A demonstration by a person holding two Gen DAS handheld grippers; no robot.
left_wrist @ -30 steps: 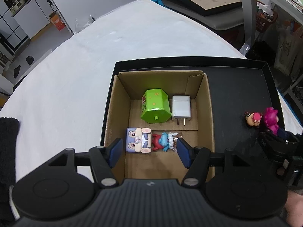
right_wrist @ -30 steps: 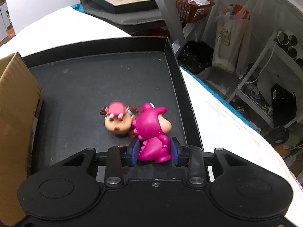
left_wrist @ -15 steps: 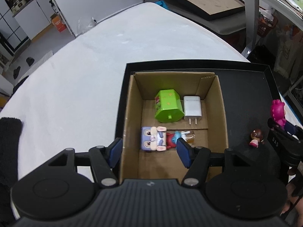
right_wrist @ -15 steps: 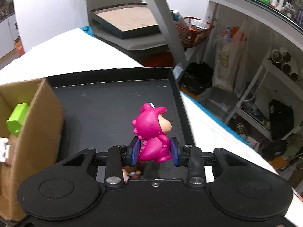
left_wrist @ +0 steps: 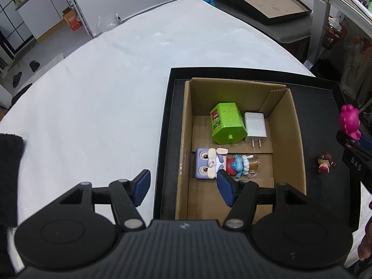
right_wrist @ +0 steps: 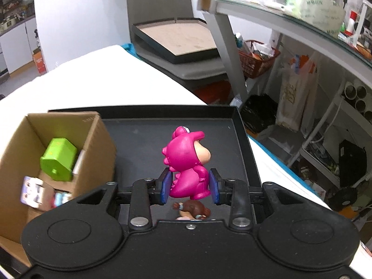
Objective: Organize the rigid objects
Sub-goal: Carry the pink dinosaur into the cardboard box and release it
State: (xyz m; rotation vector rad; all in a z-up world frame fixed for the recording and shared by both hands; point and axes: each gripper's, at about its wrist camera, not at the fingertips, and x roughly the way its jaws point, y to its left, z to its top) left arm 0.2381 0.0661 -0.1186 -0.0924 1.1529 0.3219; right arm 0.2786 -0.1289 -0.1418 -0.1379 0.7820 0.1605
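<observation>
My right gripper (right_wrist: 190, 187) is shut on a magenta dinosaur-suit figurine (right_wrist: 187, 162), held in the air above the black tray (right_wrist: 241, 125). A small brown-haired figurine (right_wrist: 193, 210) lies on the tray just below it. The cardboard box (left_wrist: 295, 125) in the tray's left half holds a green block (left_wrist: 226, 123), a white charger (left_wrist: 255, 125), a purple-and-white figurine (left_wrist: 209, 163) and a blue-and-red figurine (left_wrist: 239, 165). My left gripper (left_wrist: 183, 189) stands open with nothing in it, over the box's near left corner. At the right edge of the left wrist view the magenta figurine (left_wrist: 350, 121) shows in the right gripper.
The tray lies on a white-covered table (left_wrist: 104, 93). Behind the table stand a framed board (right_wrist: 179, 37) on a grey surface, a glass-topped desk (right_wrist: 290, 16) and shelves with bags to the right. A dark sleeve (left_wrist: 9, 162) shows at the left.
The right gripper has lifted the magenta figurine up off the tray, away from the brown-haired figurine. The left gripper has slid left, from over the box's middle to its left wall.
</observation>
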